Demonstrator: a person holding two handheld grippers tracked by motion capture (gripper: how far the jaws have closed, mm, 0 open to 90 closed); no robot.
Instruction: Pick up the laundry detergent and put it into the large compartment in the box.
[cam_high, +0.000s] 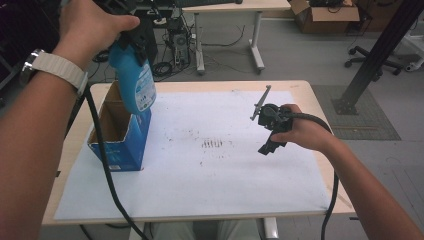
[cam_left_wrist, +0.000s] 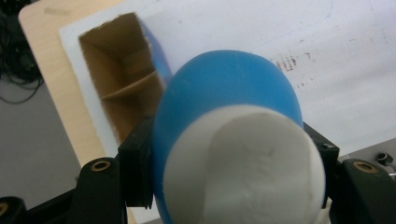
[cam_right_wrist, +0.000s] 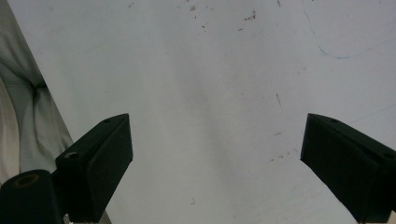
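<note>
The left hand-held gripper (cam_left_wrist: 224, 154) clamps a blue bottle (cam_high: 134, 80) between its jaws, white cap toward the camera, holding it above the open top of a blue box (cam_high: 120, 131) that stands on the white sheet (cam_high: 225, 170) at the counter's (cam_high: 310, 92) left side — bottle over the box mouth, not inside it. The right hand-held gripper (cam_right_wrist: 215, 163) hangs over bare sheet, well apart from the box — jaws spread wide, gripping nothing.

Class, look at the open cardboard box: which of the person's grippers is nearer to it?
Left. The left gripper holds the blue bottle just above the box; the right gripper hovers over the paper, well away.
</note>
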